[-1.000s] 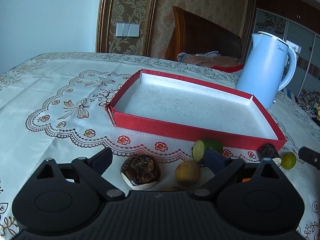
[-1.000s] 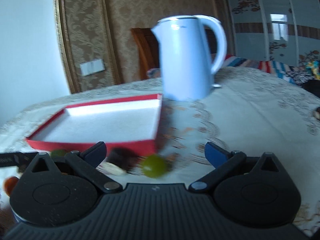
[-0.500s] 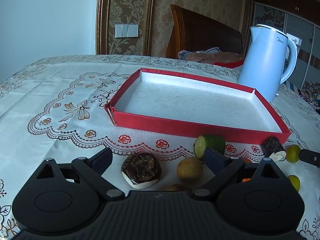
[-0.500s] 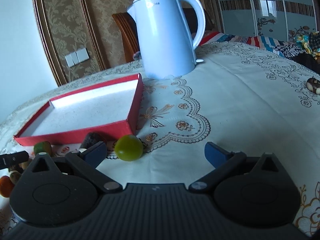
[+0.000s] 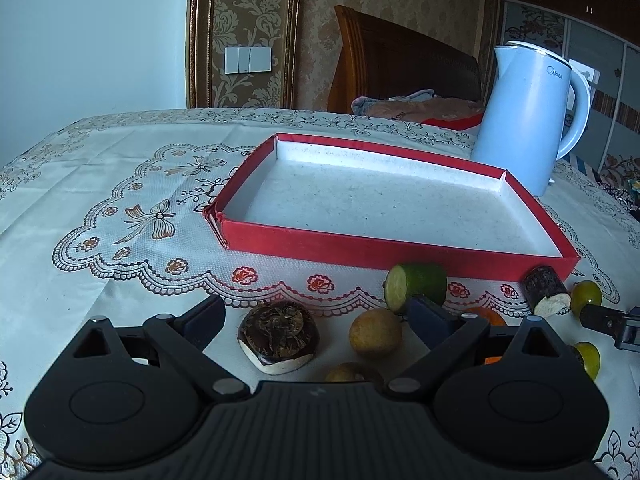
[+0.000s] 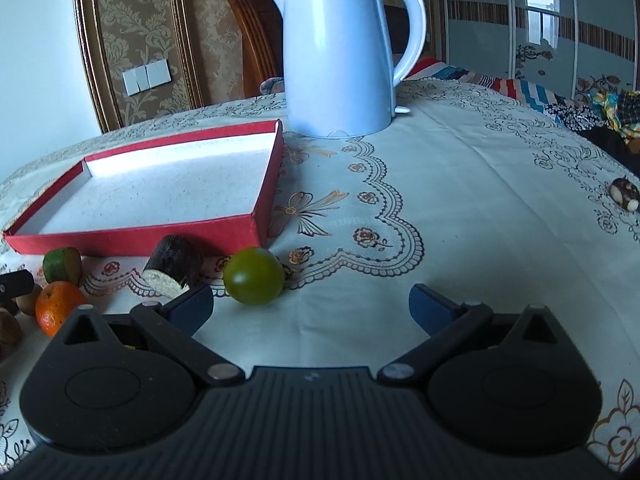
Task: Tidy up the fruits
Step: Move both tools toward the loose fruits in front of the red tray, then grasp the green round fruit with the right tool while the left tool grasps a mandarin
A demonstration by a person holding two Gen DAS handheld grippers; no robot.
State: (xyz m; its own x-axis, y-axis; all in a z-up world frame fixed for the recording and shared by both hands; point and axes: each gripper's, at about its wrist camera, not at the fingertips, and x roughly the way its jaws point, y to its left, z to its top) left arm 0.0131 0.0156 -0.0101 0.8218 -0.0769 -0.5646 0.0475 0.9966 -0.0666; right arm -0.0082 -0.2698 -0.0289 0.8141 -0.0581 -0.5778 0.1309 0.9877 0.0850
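An empty red tray (image 5: 256,232) with a white floor lies on the tablecloth; it also shows in the right wrist view (image 6: 262,208). In front of it lie a dark brown cut fruit (image 5: 278,336), a yellow-brown fruit (image 5: 375,332), a cut green fruit (image 5: 416,286), a dark cut stick piece (image 5: 546,290) and small green fruits (image 5: 586,298). My left gripper (image 5: 316,320) is open around the brown fruit. My right gripper (image 6: 310,310) is open, with a green round fruit (image 6: 253,275) just past its left finger. An orange (image 6: 58,312) lies at the left.
A pale blue electric kettle (image 5: 528,120) stands behind the tray's right corner, also in the right wrist view (image 6: 340,52). A wooden chair (image 5: 404,64) stands behind the table. A small brown and white object (image 6: 624,194) lies far right on the cloth.
The right gripper has swung right and drawn closer to the green round fruit, which now sits near its left finger. The left gripper has barely moved.
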